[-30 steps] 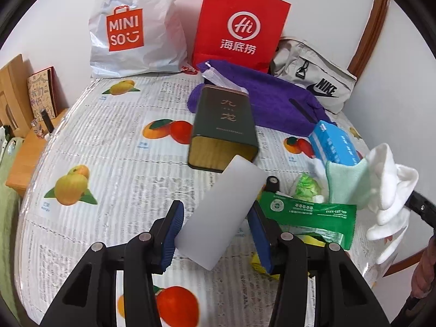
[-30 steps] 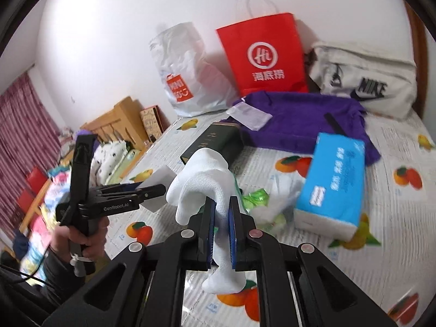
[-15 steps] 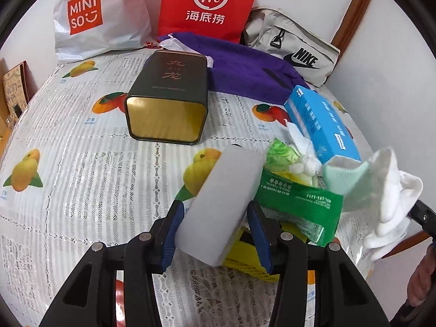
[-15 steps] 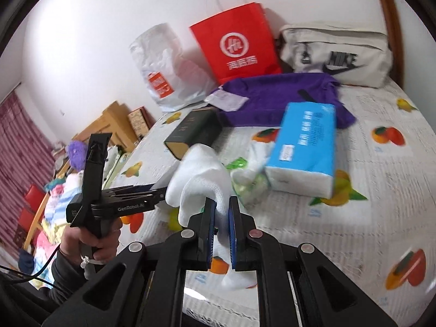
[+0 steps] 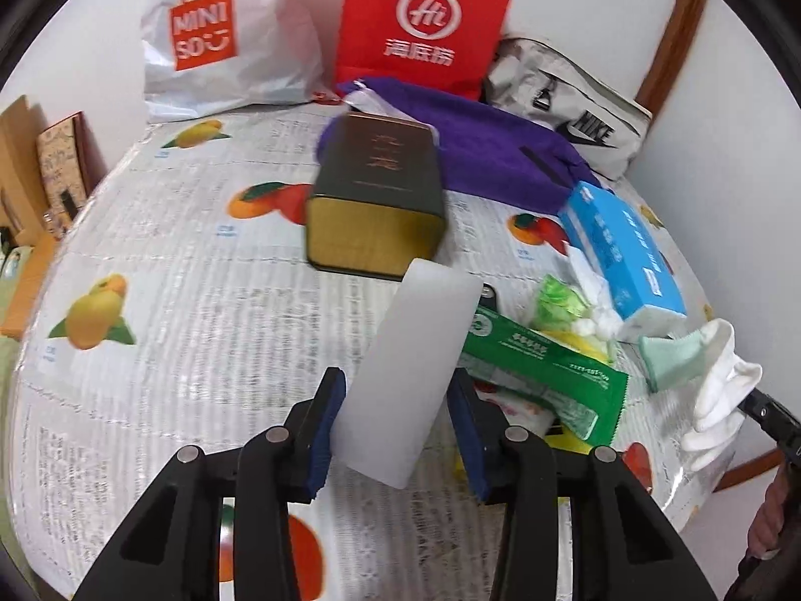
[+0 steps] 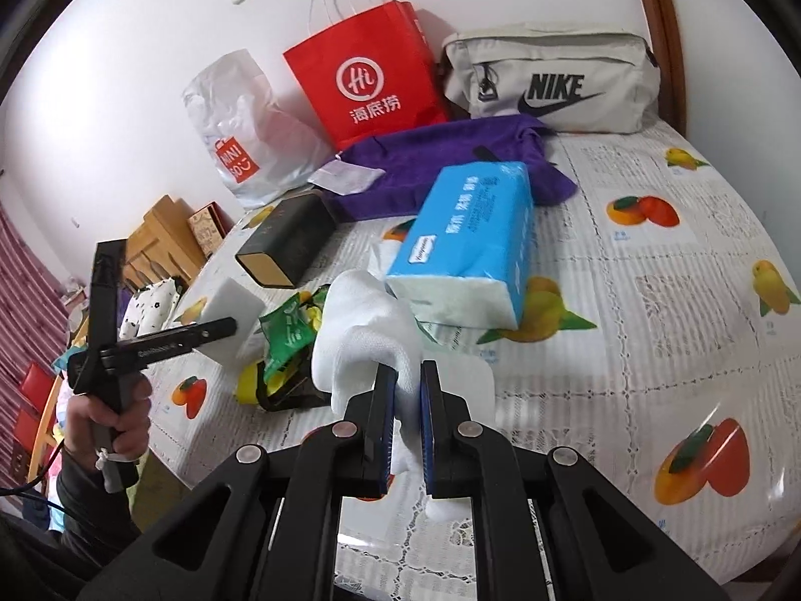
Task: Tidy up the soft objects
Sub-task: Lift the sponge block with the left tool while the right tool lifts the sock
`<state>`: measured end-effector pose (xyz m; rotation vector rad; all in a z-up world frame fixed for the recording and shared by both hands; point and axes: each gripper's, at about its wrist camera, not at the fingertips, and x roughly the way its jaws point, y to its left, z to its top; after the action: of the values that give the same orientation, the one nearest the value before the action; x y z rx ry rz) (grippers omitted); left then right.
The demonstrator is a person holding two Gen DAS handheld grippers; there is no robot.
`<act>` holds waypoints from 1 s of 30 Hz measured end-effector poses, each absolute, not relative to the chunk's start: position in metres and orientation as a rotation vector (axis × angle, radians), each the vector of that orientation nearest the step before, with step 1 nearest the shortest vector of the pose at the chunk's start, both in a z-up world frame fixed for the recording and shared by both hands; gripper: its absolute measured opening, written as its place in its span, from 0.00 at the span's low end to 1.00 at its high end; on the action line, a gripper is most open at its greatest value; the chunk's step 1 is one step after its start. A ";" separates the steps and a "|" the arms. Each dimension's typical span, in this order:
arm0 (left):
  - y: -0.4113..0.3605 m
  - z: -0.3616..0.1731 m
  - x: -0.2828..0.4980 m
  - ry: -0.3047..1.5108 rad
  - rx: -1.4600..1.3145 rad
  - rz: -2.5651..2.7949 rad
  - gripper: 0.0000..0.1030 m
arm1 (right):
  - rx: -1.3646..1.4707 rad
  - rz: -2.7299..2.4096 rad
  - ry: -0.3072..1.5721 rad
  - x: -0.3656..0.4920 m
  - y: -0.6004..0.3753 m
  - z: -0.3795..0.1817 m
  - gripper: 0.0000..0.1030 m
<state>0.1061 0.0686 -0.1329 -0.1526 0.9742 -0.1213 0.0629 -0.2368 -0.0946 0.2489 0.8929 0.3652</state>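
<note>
Right now my left tongs clench a white sponge block held above the worktop. My right tongs grip a white sock. At twelve o'clock from the sponge lies a dark tin; at two o'clock, a blue tissue pack.

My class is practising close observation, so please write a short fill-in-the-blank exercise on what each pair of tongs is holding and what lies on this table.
1. The left tongs grip a white ____ block.
2. The right tongs are shut on a white ____.
3. The tissue pack beside the purple cloth is coloured ____.
4. The grey bag at the back bears the word ____.

Missing words: sponge; sock; blue; NIKE
</note>
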 end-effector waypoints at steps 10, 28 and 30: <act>0.079 -0.147 0.101 0.984 -0.105 -0.052 0.39 | 0.181 0.346 0.962 0.067 -0.225 -0.124 0.10; 0.076 -0.160 0.106 1.000 -0.084 -0.067 0.40 | 0.102 0.310 0.956 0.093 -0.207 -0.143 0.68; 0.078 -0.158 0.107 0.984 -0.102 -0.071 0.40 | 0.113 0.314 0.953 0.097 -0.205 -0.146 0.69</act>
<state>0.1074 0.0780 -0.1585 -0.1019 0.9843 -0.0712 0.0971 -0.2046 -0.1465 0.1132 0.9533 0.3138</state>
